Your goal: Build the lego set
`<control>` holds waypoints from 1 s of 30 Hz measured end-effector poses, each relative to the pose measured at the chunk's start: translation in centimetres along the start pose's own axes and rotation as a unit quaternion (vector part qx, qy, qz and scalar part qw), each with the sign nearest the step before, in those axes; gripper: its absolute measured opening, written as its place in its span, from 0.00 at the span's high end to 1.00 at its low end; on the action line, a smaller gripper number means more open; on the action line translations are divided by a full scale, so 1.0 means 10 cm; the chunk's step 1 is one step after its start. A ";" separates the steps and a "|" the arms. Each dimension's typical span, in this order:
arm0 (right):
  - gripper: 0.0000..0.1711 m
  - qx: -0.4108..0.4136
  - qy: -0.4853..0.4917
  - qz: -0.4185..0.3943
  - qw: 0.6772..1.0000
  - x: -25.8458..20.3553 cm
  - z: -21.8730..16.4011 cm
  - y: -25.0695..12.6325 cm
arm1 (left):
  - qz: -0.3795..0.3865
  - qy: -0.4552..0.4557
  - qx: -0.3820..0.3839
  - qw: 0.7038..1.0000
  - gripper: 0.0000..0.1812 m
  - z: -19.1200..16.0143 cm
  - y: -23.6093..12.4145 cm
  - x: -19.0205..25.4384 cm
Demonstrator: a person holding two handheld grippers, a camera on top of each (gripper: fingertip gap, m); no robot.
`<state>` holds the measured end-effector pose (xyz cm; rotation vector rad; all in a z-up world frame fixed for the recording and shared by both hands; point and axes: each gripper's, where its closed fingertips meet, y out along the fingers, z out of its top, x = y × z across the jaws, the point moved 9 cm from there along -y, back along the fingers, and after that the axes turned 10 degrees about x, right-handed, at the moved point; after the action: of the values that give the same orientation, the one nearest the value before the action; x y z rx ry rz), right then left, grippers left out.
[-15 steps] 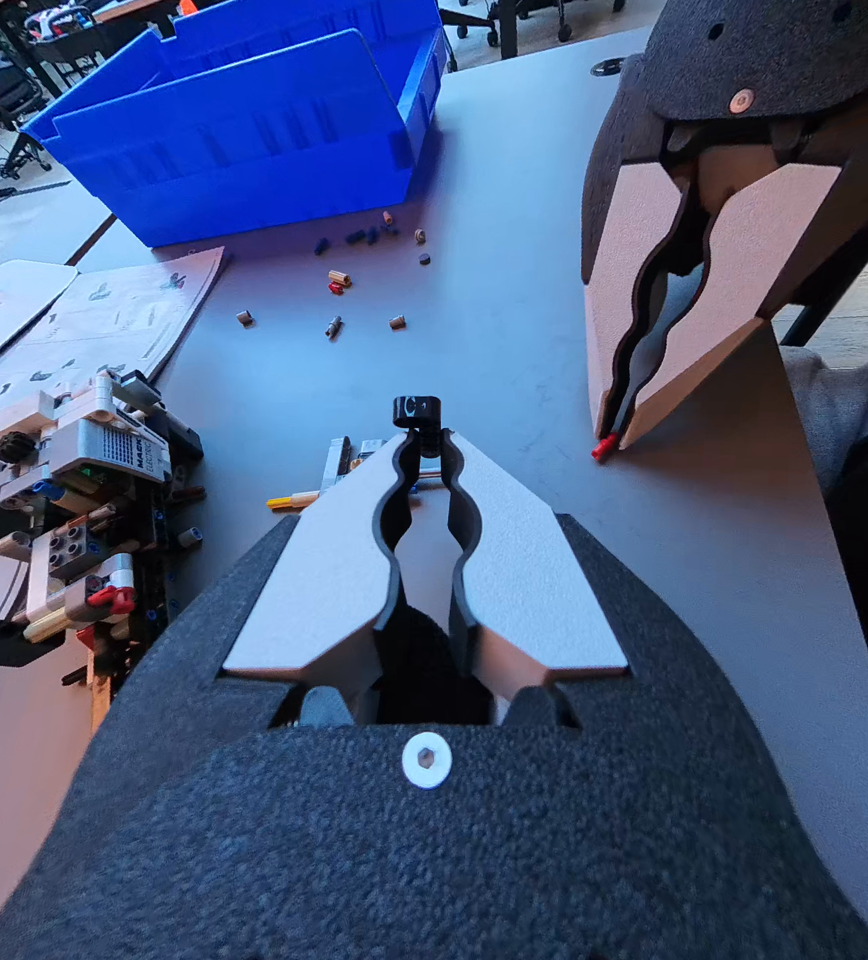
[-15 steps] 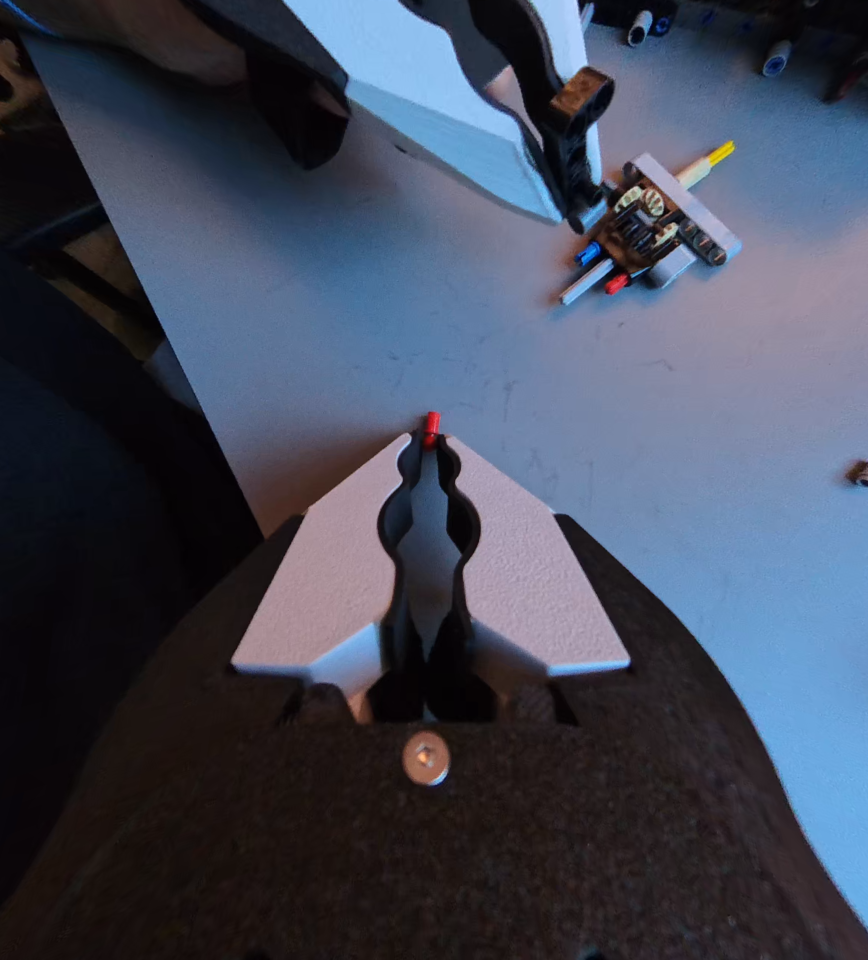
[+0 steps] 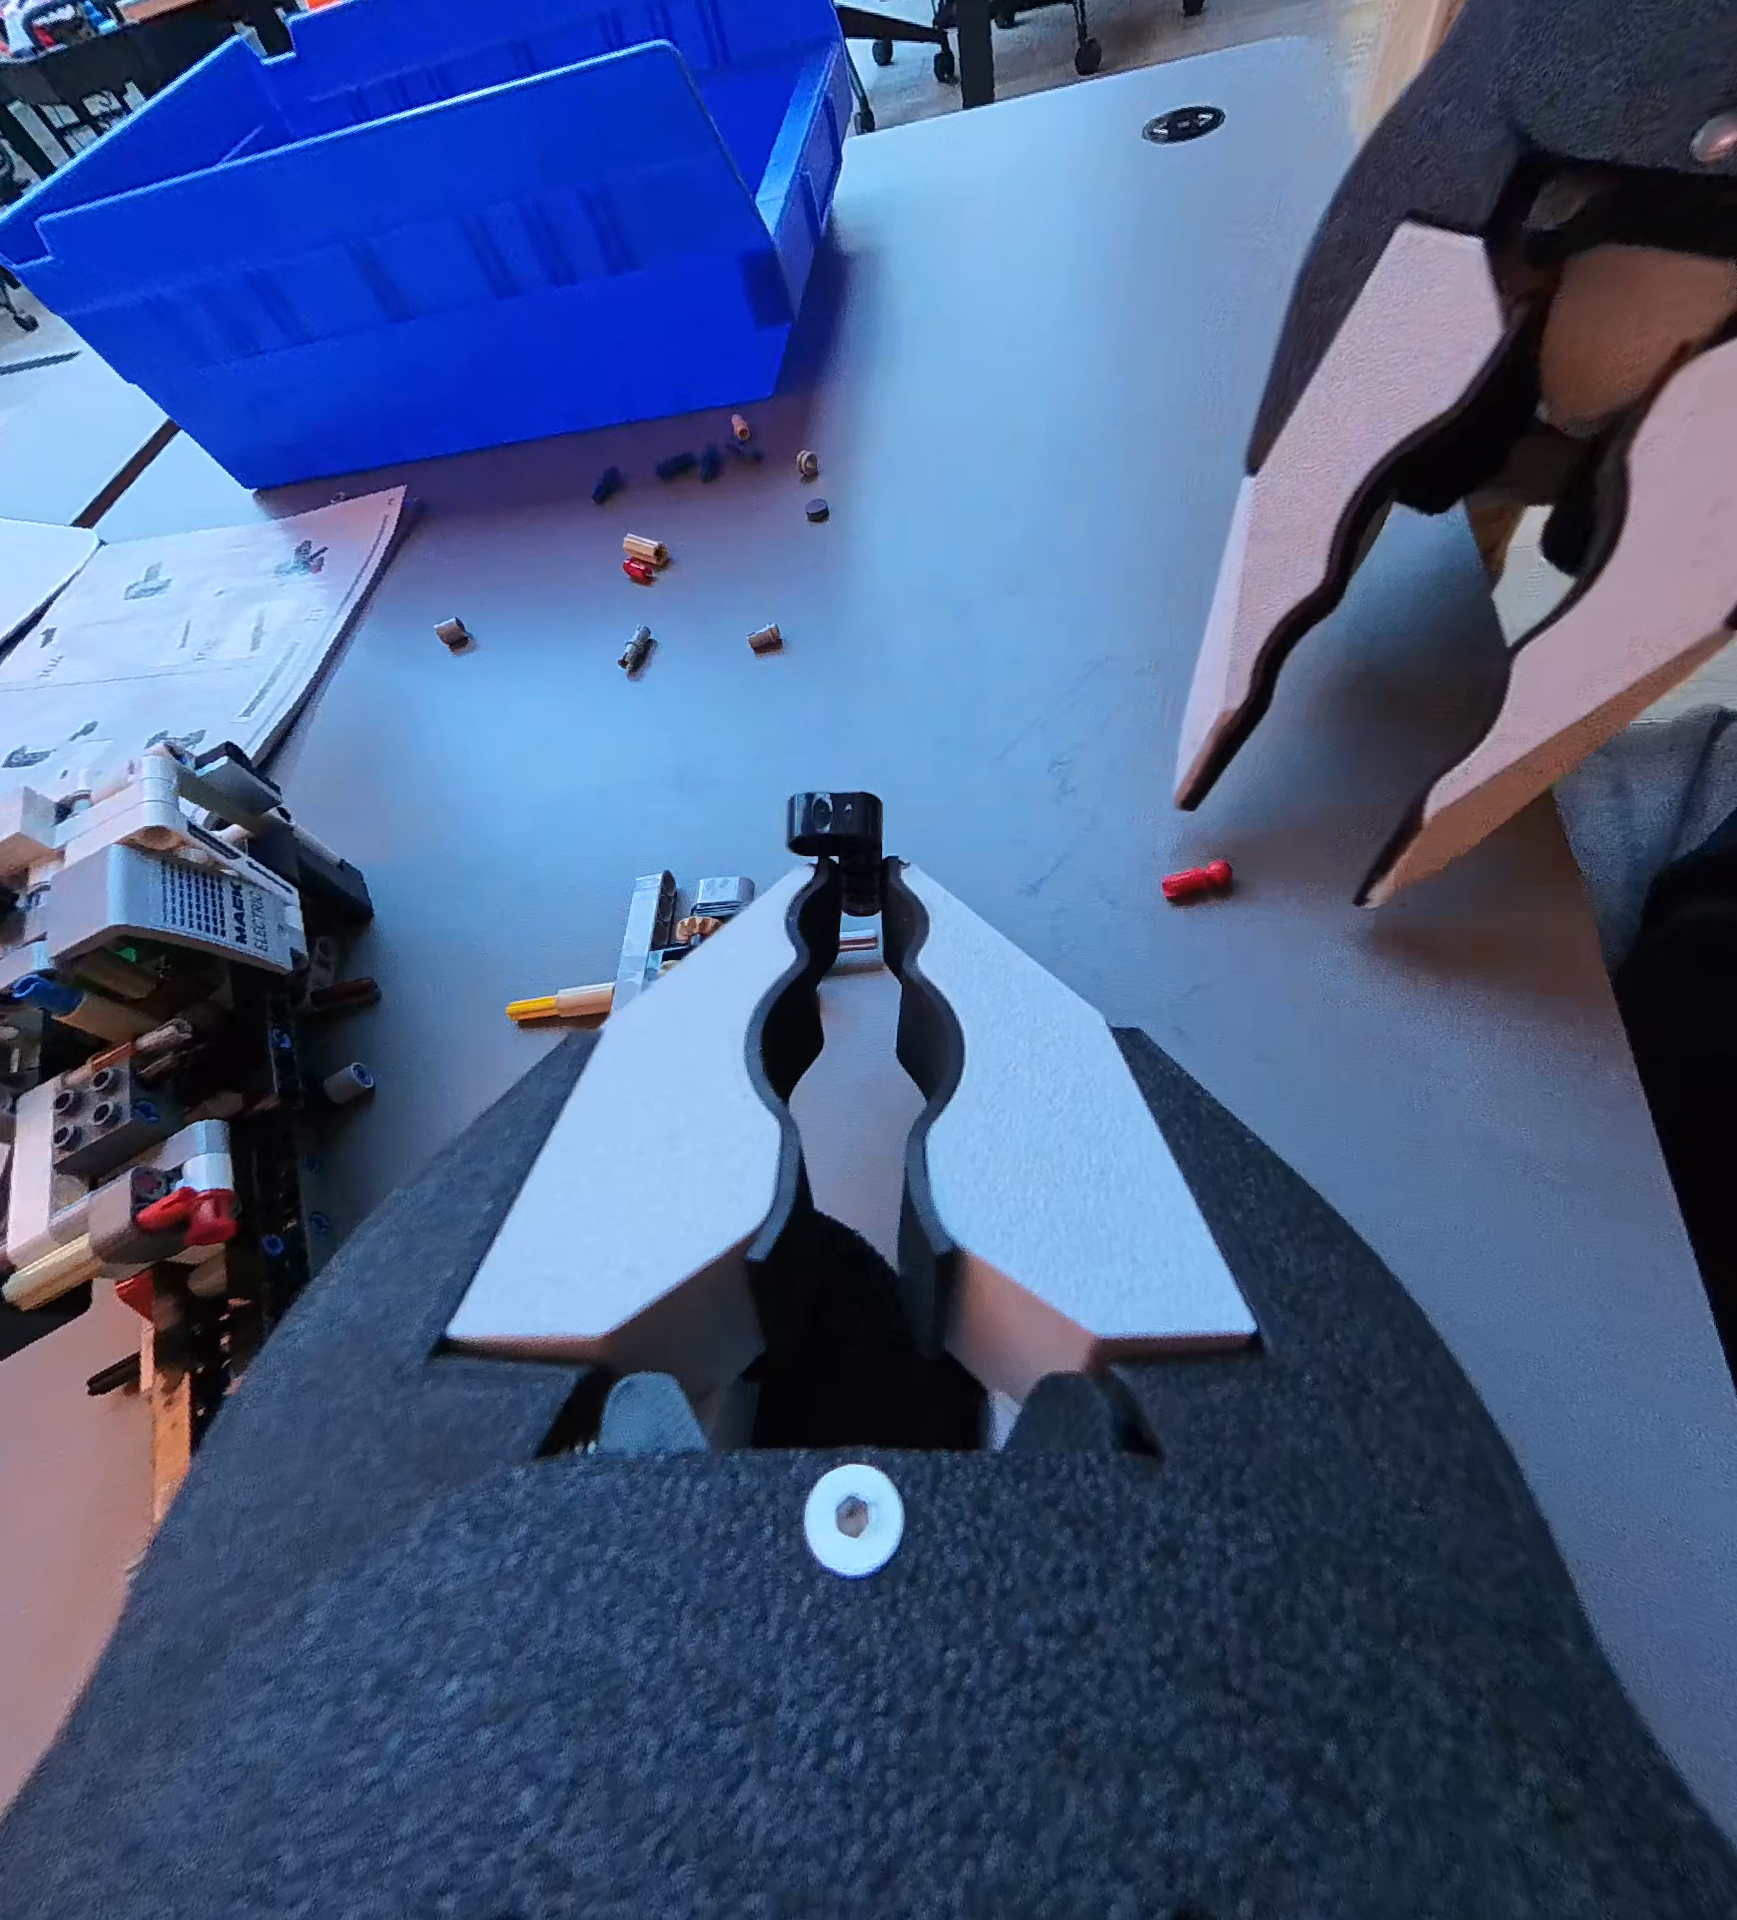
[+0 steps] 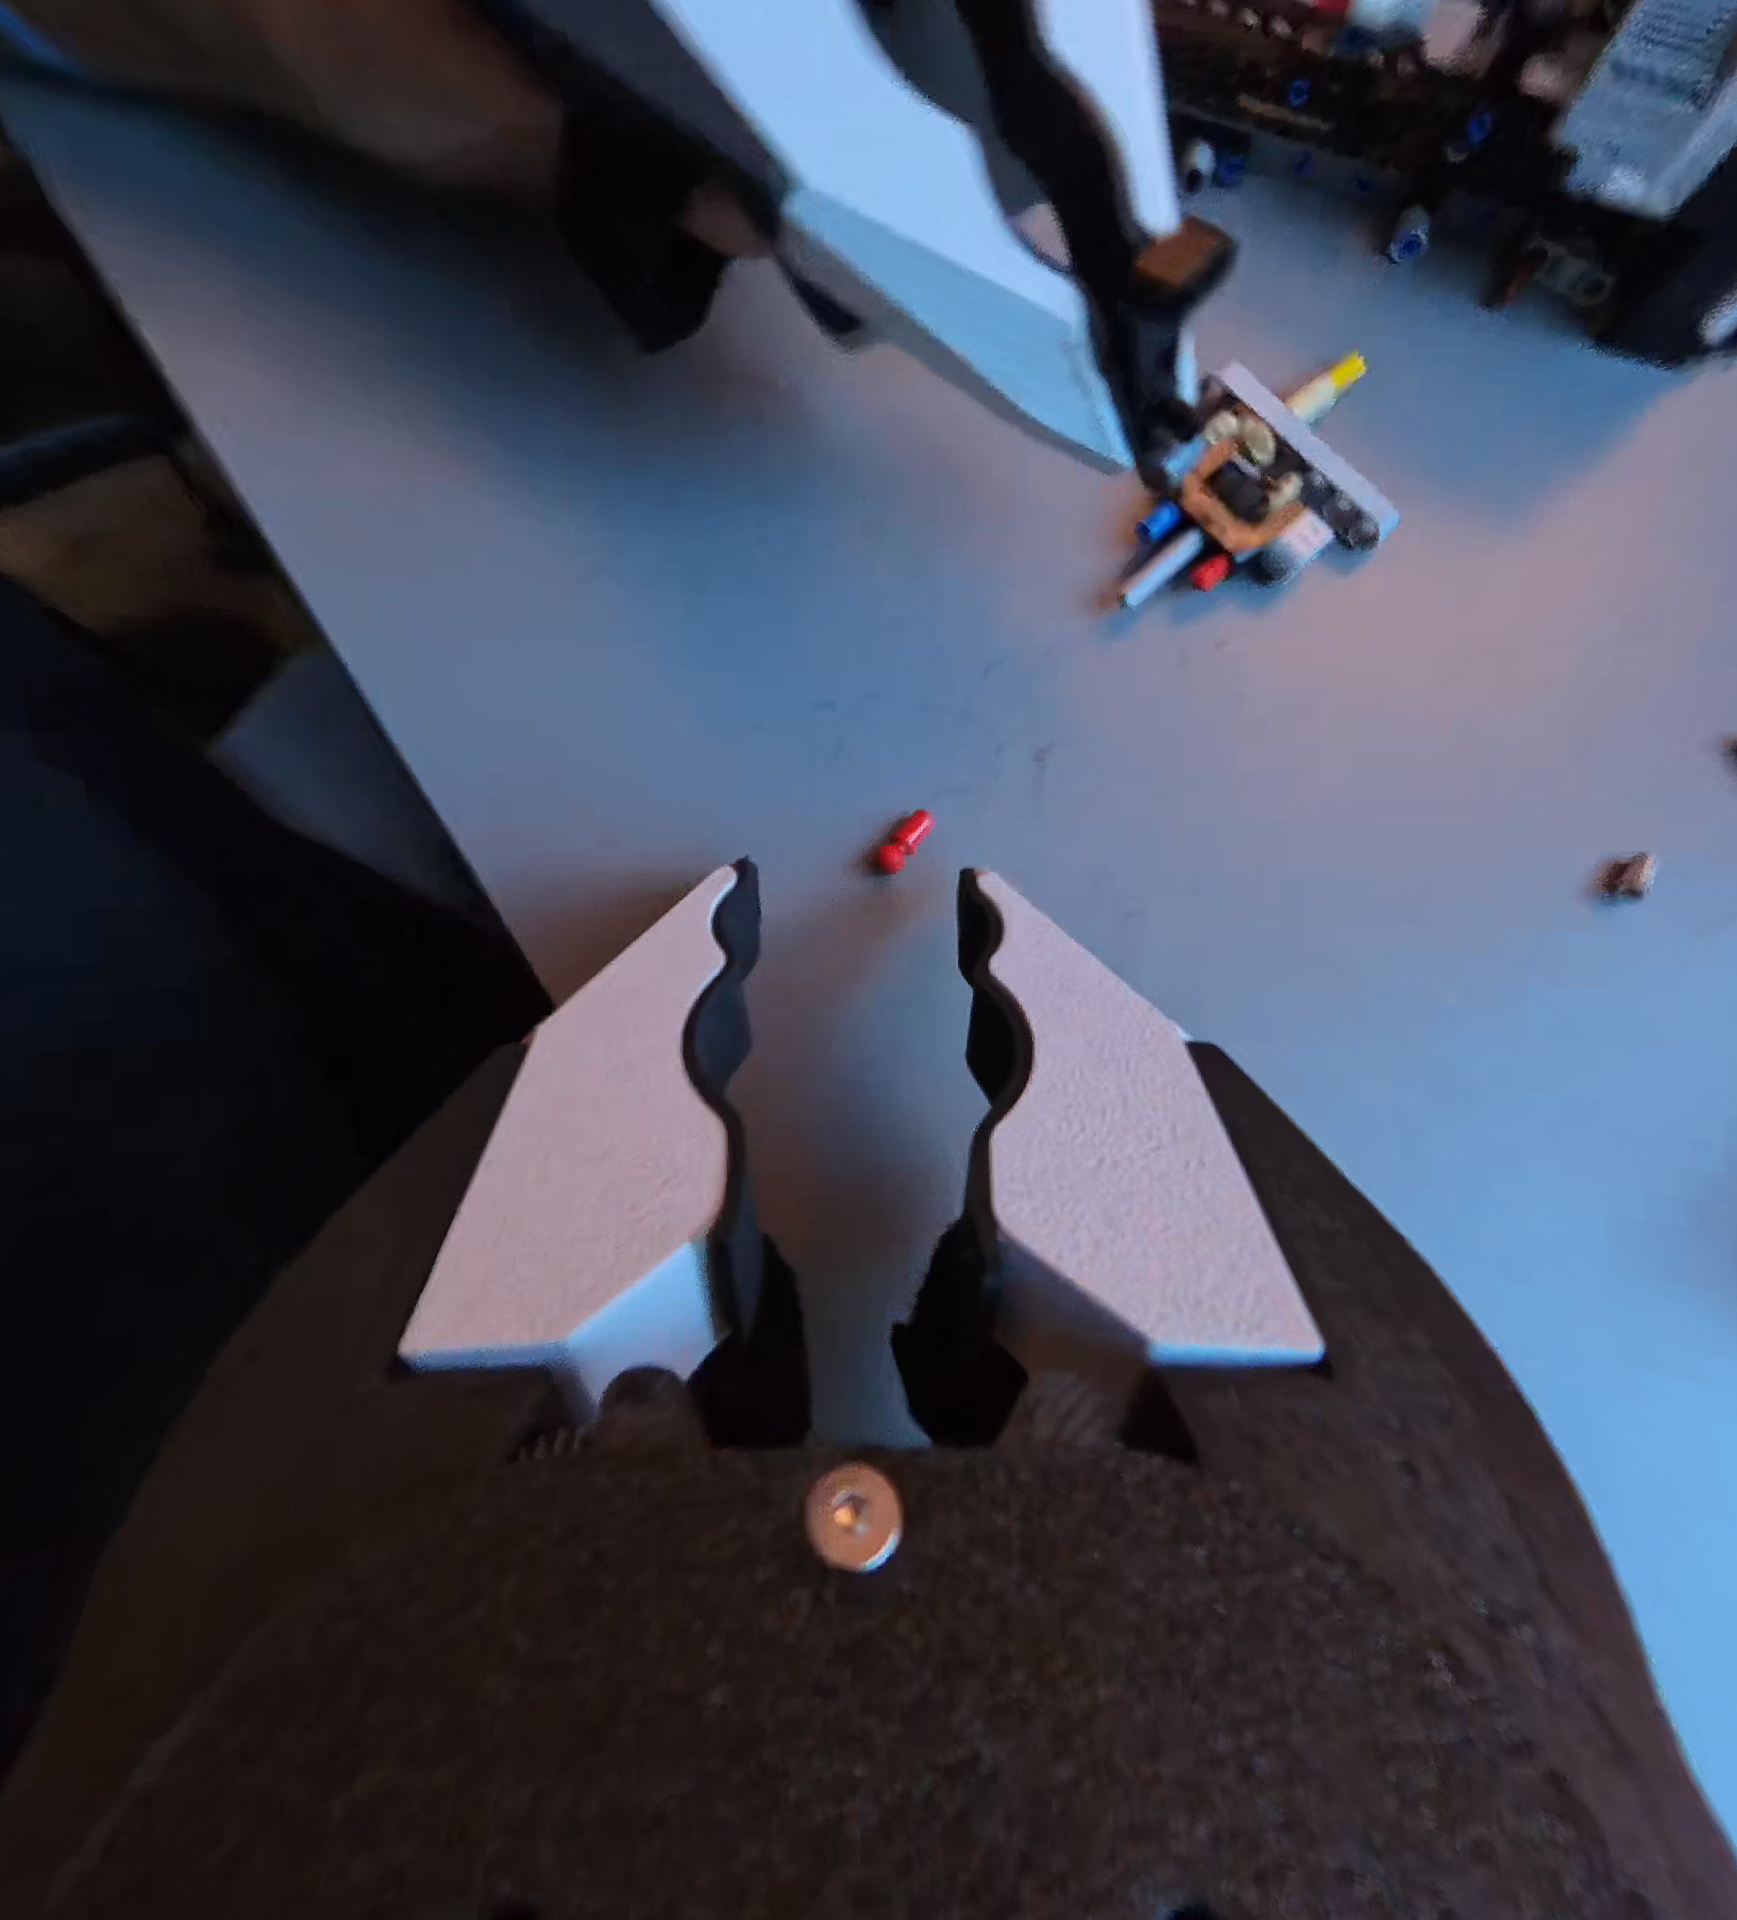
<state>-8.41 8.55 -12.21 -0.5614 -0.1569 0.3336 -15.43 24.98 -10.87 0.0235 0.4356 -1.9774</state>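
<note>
— Two grippers show in both views; what is each doing?

— In the left wrist view, the left gripper [image 3: 851, 883] at frame centre has its fingers clenched on a black lego beam [image 3: 836, 826], which sticks up past the fingertips. The right gripper [image 3: 1279, 847], in the upper right of that frame, has its fingers spread apart and grasps nothing.

— Where is the red pin?

— The red pin [image 4: 900, 840] lies loose on the grey table [image 4: 1311, 987], just ahead of the right gripper's [image 4: 859, 883] released fingertips in the right wrist view, touching neither finger. In the left wrist view it sits right of centre [image 3: 1196, 881].

— And the rest of the set?

— A small subassembly [image 4: 1259, 488] with a yellow axle rests in the upper right of the right wrist view, under the beam's lower end. The large partly built model [image 3: 105, 1018] stands at the left edge of the left wrist view, beside the instruction booklet [image 3: 178, 623]. Loose small pieces [image 3: 698, 551] are scattered below the blue bin [image 3: 428, 291] in the upper left.
</note>
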 end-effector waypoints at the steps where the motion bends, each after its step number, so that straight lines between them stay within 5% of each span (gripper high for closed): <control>1: 0.79 0.007 -0.038 0.000 0.999 -0.02 -0.02 -0.02 | -0.004 -0.001 0.000 1.000 0.97 0.00 0.00 0.00; 11: 0.88 0.032 -0.105 0.141 0.984 0.26 -0.02 0.11 | -0.018 0.007 0.002 1.000 0.97 0.00 0.00 0.03; 25: 0.96 0.021 -0.095 0.144 0.985 0.28 0.01 0.18 | -0.024 0.009 -0.002 1.000 0.97 0.00 0.01 0.04; 30: 0.90 0.019 -0.087 0.138 0.986 0.24 0.01 0.16 | -0.024 0.008 -0.003 1.000 0.97 0.00 0.02 0.04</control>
<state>-6.64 10.71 -12.88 -0.5164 -0.2412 0.6551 -15.46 24.58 -11.03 0.0255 0.4568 -2.0247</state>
